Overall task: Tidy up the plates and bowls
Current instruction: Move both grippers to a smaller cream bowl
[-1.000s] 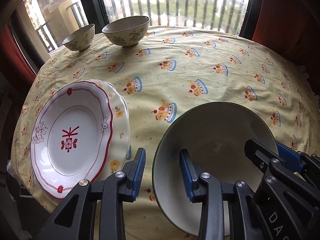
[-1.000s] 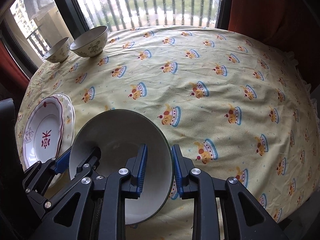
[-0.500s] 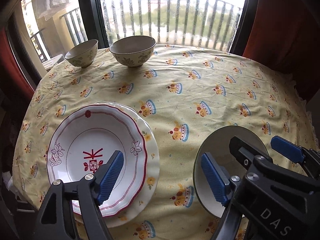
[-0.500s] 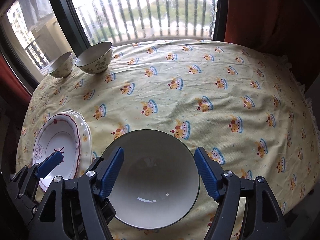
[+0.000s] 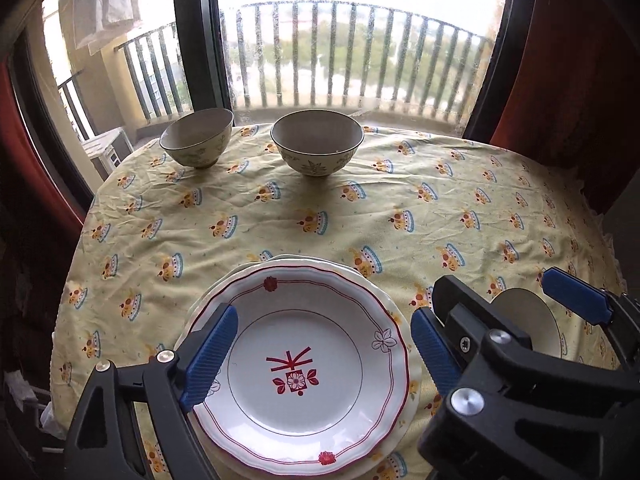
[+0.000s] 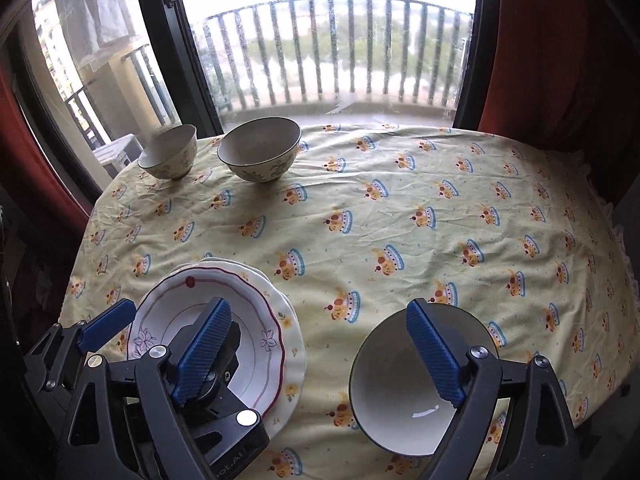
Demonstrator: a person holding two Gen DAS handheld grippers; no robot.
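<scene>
Holding both grippers over the near edge of the table, I see the left gripper [image 5: 320,354] with jaws spread wide and nothing between them, poised above the red-trimmed plate [image 5: 298,368], which sits stacked on a yellow-flowered plate [image 6: 294,344] at 6 o'clock in the left wrist view. My right gripper [image 6: 320,356] is equally wide open and empty; its right finger [image 6: 434,354] overlaps the green-rimmed bowl [image 6: 400,392], though I cannot tell whether it touches. That bowl rests upright on the yellow tablecloth [image 6: 400,208], at 5 o'clock in the right wrist view, near the plate stack but apart from it. At the far edge, about 11 o'clock, two patterned bowls stand side by side: the small bowl [image 5: 197,138] left, the larger bowl [image 5: 317,142] right, not touching.
</scene>
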